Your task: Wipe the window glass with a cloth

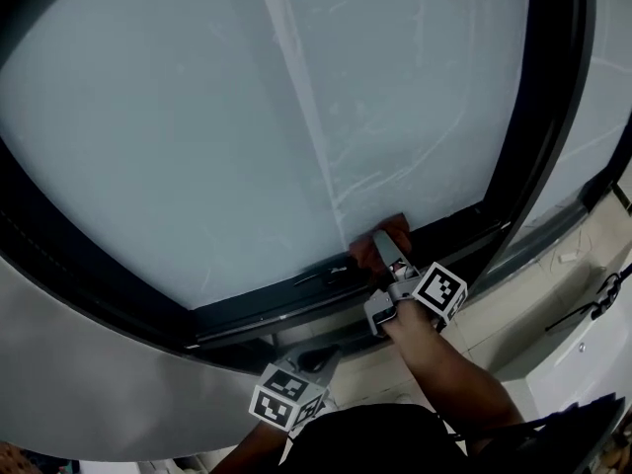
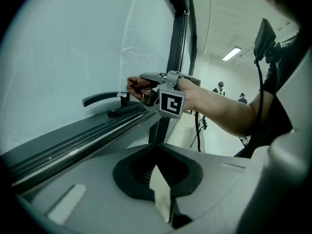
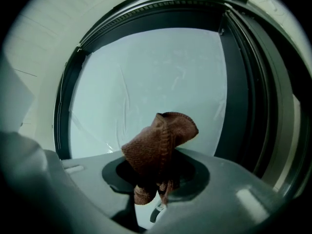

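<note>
The window glass (image 1: pixel 197 117) fills most of the head view. It is pale, with faint streaks, and sits in a dark frame (image 1: pixel 99 284).

The right gripper (image 1: pixel 383 255) is stretched fwd to the lower edge of the pane, near its right corner. Its jaws are closed on a brown cloth (image 1: pixel 363 253). In the right gripper view the cloth is pinched at its bottom part, and the rest stands up folded and bunched in front of the glass. In the left gripper view the cloth looks very close to the glass, just above a dark window handle (image 2: pixel 100 99) on the bottom rail. If it really touches the pane, that cannot be told. The marker cube (image 1: pixel 439 291) sits behind the jaws, and a bare forearm (image 1: pixel 444 363) goes back from it.

The left gripper (image 1: pixel 318 361) is held low, under the frame and close to the body, well apart from the glass. Its jaws are pressed together with nothing btw. them, and they point along the bottom rail toward the right gripper.

Far in the bkgd of the left gripper view stand two small persons (image 2: pixel 221 87), under a ceiling light (image 2: pixel 233 53).
</note>
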The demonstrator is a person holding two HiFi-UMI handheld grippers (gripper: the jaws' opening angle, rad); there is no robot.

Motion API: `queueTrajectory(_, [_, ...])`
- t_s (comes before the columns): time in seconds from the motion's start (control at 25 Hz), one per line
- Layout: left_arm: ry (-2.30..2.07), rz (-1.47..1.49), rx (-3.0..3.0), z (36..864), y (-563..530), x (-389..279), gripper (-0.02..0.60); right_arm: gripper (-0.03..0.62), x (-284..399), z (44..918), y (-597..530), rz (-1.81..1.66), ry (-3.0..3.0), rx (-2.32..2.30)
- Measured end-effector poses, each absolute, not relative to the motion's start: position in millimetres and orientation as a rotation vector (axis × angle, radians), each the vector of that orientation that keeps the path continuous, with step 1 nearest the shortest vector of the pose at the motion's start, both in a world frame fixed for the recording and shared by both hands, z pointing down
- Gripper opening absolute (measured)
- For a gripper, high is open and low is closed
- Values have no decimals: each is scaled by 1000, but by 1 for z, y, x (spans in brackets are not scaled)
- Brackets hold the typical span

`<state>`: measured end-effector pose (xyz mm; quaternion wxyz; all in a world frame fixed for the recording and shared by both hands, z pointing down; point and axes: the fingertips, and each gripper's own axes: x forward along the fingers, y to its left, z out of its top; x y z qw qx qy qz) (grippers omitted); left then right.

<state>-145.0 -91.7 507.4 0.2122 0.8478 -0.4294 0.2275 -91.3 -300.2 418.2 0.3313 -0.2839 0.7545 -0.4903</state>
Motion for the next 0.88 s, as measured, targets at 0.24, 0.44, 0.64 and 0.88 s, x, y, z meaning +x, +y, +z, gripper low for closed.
queueTrajectory(0.24, [-1135,617,2398,505,-99,-159,17,106,-94,399,-298,-1215,1942,-769])
queueTrajectory(0.44, [-1101,591,2423,504,-97,-162,17,106,-99,381,-296,-1171,1943,-763])
queueTrajectory(0.64, [-1097,579,2415,508,-94,-169,17,106,-105,362,-291,-1131,1960,-737])
queueTrajectory(0.88, [-1114,550,2412,507,-94,-175,17,106,-110,342,-290,-1094,1970,-707])
